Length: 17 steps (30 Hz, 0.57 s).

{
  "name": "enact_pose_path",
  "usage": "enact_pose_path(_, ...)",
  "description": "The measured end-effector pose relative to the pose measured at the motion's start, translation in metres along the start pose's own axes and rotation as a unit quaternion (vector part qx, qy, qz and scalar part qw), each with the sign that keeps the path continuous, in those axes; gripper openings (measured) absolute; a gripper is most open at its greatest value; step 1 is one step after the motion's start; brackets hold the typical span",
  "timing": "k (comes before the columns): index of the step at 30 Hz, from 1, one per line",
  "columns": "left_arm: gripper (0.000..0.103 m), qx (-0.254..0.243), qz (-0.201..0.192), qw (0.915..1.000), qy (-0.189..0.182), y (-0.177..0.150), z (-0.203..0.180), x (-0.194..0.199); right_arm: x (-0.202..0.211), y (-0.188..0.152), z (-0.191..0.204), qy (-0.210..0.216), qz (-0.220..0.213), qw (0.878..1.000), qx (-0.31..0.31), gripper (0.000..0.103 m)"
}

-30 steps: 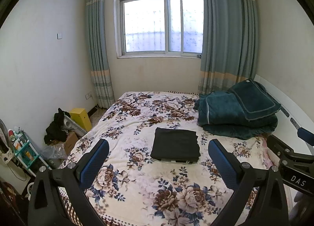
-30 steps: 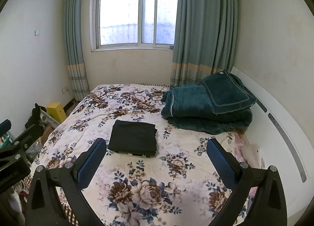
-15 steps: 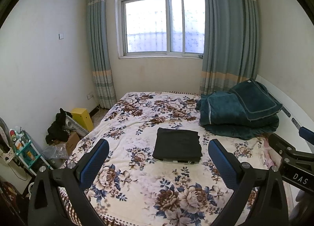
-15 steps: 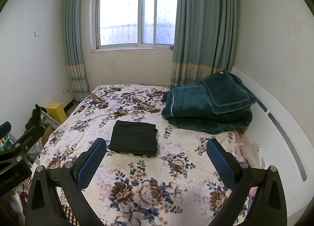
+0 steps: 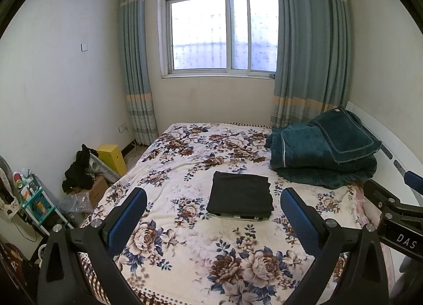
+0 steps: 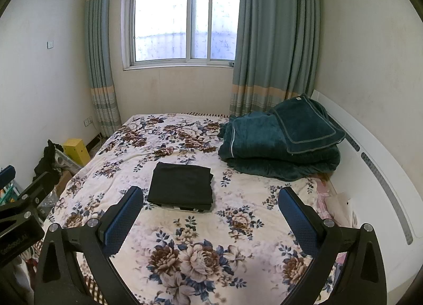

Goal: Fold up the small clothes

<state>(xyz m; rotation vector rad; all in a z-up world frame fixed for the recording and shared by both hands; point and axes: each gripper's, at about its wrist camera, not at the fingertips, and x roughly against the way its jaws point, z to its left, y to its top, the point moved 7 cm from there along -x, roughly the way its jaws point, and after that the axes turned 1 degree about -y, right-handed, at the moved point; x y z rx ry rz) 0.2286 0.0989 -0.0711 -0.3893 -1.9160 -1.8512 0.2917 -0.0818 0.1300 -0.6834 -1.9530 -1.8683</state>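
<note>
A black garment [image 5: 240, 195] lies folded in a neat rectangle on the floral bedspread [image 5: 190, 246], in the middle of the bed. It also shows in the right wrist view [image 6: 182, 186]. A striped item peeks out from under its near edge. My left gripper [image 5: 213, 212] is open and empty, held above the near part of the bed, short of the garment. My right gripper [image 6: 211, 211] is open and empty too, held beside it, and shows at the right edge of the left wrist view [image 5: 391, 215].
A stack of folded dark teal blankets [image 5: 322, 151] lies at the bed's far right by the white headboard [image 6: 375, 172]. On the floor to the left are a yellow box [image 5: 112, 156], dark clothes [image 5: 79, 170] and a small shelf [image 5: 31, 199]. A window [image 5: 222, 30] with curtains is behind.
Both grippers have drifted slightly back and up from the bed; the view shifts a little. The black garment has not moved. Both stay open.
</note>
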Motion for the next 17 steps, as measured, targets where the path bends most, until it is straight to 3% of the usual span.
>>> enact_pose_path(17,0.103,0.001,-0.005,1.0,0.005,-0.0016,0.0019,0.0021,-0.0005,-0.0004,0.0003,0.002,0.001,1.0,0.001,0.103)
